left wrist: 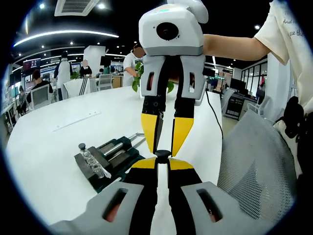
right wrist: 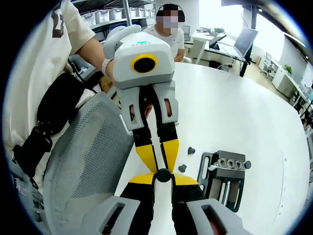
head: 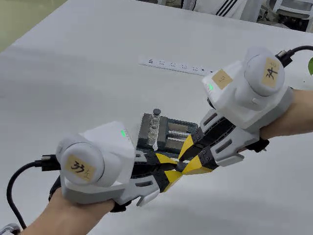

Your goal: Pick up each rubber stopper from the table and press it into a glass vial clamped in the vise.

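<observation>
Grippers meet tip to tip near the vise. Right gripper jaws are clenched on a rubber stopper. Left gripper jaws are nearly together against it; I cannot tell if they grip. Two loose stoppers lie on the table beside the vise.

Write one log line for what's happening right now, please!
rubber stopper: between tips of left hand-held gripper and right hand-held gripper, holder unclear | vise: one vial stoppered | table: two loose stoppers
</observation>
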A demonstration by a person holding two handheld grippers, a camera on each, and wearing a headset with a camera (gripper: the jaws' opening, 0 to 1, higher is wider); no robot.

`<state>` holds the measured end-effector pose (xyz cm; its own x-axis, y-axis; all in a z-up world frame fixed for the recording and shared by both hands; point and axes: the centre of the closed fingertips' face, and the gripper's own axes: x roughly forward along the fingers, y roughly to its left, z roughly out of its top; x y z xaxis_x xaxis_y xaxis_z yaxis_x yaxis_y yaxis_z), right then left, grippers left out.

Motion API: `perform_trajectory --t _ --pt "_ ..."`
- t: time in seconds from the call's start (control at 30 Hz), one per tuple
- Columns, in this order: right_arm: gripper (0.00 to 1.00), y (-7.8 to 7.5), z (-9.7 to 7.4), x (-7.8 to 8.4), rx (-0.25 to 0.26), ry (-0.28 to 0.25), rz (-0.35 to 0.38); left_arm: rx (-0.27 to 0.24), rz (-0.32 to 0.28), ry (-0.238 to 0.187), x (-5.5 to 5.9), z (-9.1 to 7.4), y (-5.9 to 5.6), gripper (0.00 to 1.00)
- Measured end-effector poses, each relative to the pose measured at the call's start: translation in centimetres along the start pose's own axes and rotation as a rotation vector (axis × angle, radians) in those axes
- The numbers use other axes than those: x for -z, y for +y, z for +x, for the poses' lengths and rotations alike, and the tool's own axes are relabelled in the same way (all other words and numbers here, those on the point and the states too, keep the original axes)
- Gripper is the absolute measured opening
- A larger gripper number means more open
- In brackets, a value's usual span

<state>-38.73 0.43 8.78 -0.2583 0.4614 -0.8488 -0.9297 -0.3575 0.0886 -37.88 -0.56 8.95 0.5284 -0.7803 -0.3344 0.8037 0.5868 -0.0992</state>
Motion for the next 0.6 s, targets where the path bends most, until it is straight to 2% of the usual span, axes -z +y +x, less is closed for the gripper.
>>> perform_trajectory --t 0.5,0.6 --pt "0.07 0.02 -0.11 -0.08 -0.014 0.009 0.018 0.012 0.033 0.006 0.01 0.06 0.02 0.03" --pt "0.07 0.01 -0.12 -0.07 -0.017 0.005 0.028 0.014 0.058 0.009 0.01 0.07 -0.03 0.03"
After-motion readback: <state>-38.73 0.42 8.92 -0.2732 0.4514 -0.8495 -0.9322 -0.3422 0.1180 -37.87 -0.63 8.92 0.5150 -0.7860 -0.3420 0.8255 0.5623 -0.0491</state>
